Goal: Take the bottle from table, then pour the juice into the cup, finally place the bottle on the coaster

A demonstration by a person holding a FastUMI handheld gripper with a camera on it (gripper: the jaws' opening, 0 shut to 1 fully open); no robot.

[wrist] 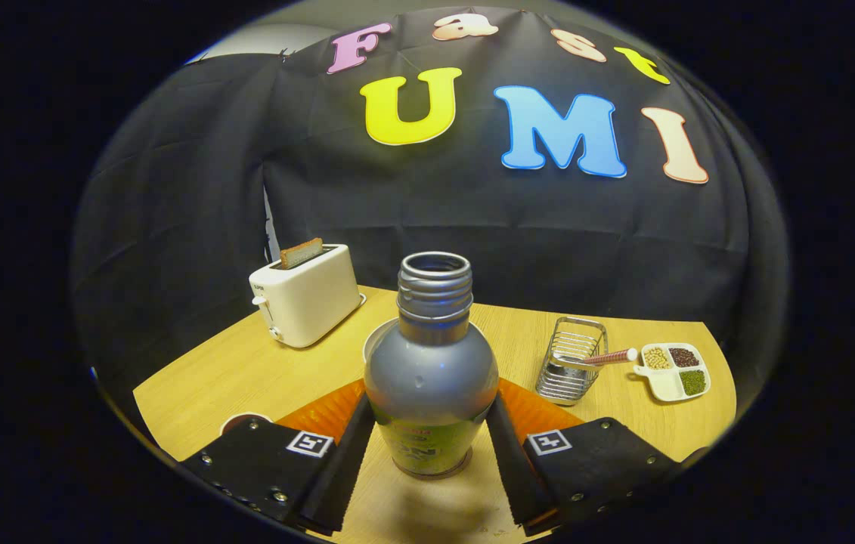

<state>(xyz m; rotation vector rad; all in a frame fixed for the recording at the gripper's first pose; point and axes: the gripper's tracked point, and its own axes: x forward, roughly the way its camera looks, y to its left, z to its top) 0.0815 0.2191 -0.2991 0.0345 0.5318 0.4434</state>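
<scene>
I see the bottle (431, 378) standing upright between my fingers (355, 446), its base near the desk (246, 370) surface; I cannot tell whether it rests on the wood or hangs just above it, though a shadow lies under it. It is a metal bottle with a grey, rounded shoulder, a narrower threaded neck and an open mouth with no cap. Lower down the body carries a greenish-yellow printed band. Light glints off the shoulder.

My gripper (431, 461) looks closed around the bottle: both fingers sit against its lower sides, one on each flank, gripping it.

Just behind the bottle I catch the pale rim of a cup (376, 341), mostly hidden by the bottle's shoulder. An orange ribbed coaster (540, 412) peeks out on both sides of the bottle, beyond the fingers.

Further back on the left stands a white toaster (306, 296) with a slice of bread (301, 252) sticking up from its slot. To the right, beyond the fingers, is a wire basket (571, 361) with a red-and-white handled tool (608, 357) laid across it, and just beside that a white divided dish (675, 370) holding beans of several colours in separate sections. A dark round thing (244, 420) shows at the near left, just past my left finger; I cannot tell what it is.
</scene>
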